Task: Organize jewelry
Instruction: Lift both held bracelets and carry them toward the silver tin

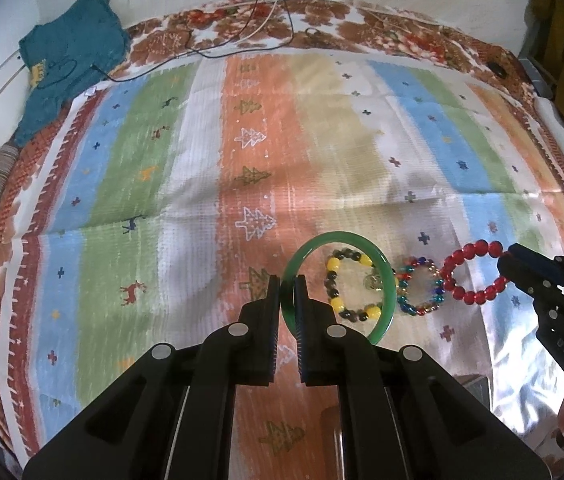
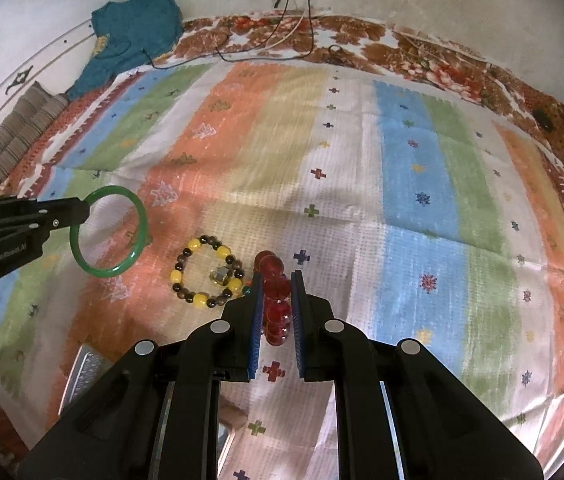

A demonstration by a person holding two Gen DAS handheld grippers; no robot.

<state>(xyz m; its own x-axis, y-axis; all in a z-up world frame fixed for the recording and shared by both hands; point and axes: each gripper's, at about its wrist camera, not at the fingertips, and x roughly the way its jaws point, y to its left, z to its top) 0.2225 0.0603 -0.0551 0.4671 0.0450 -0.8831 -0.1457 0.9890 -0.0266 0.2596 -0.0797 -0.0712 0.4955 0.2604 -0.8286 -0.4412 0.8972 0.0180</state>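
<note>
Above the striped cloth (image 1: 201,152) I hold two pieces clear of the surface. My left gripper (image 1: 286,292) is clamped on the rim of the green bangle (image 1: 386,276); my right gripper (image 2: 277,296) is pinched on the red bead bracelet (image 2: 271,266). Left lying on the cloth: the yellow-and-dark bead bracelet (image 2: 205,276) and, just beside it, the multicoloured bead bracelet (image 1: 422,286). No tray or box shows plainly. Judgement: sorting is midway, with two pieces lifted and none yet placed.
</note>
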